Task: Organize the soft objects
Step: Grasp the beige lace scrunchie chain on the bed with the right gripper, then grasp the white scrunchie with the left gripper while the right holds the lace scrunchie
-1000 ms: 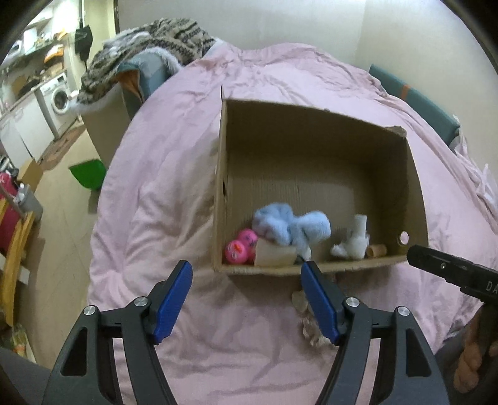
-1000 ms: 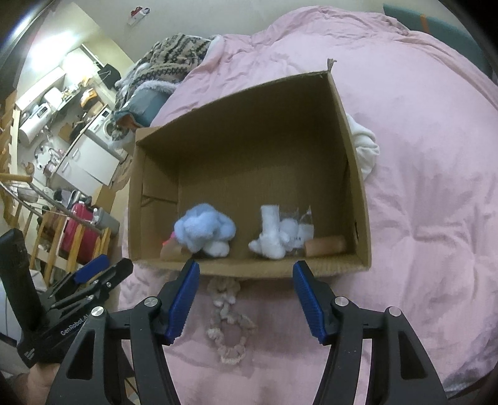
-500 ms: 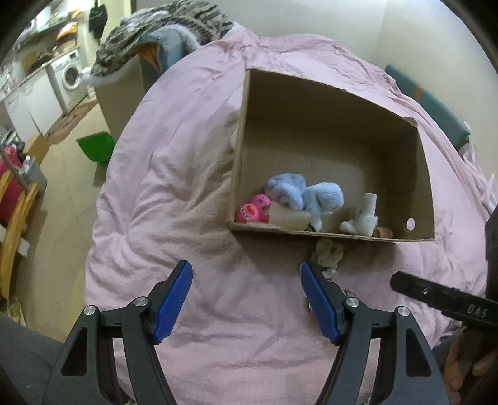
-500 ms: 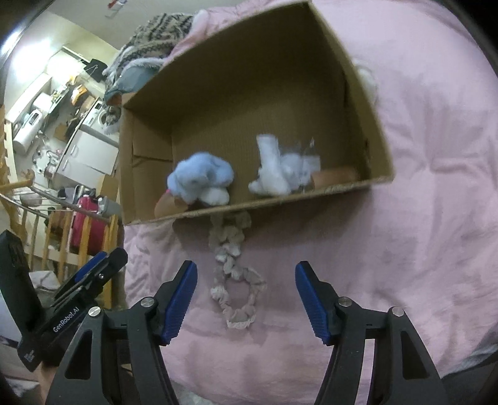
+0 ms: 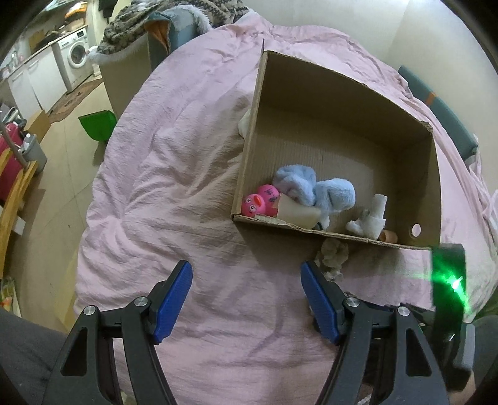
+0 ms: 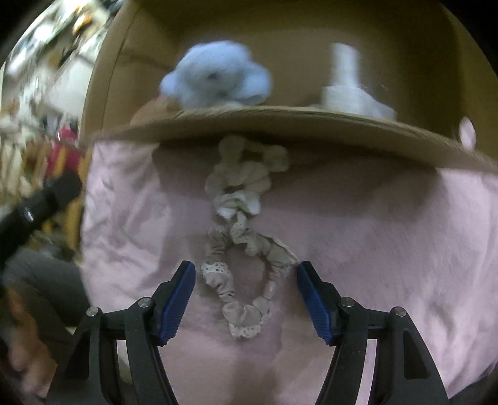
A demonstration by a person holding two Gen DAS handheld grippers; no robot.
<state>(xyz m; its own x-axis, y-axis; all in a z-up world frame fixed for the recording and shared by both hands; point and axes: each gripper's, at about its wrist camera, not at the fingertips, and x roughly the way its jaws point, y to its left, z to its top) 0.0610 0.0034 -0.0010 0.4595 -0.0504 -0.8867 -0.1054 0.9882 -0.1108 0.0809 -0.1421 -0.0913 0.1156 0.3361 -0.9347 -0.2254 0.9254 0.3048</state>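
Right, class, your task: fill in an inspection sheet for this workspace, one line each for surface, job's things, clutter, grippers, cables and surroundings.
Surface: pink bedcover, creased, with the cardboard box resting on it.
Job's things: beige scrunchie string lies on the cover in front of the box; blue plush toy, pink rubber ducks and white soft item are inside the box.
Clutter: white cloth outside the box's left wall.
Grippers: left gripper open, empty, above bare cover; right gripper open, fingers either side of the scrunchie loop.
Cables: nothing seen.
Surroundings: washing machine, green bin, patterned blanket.
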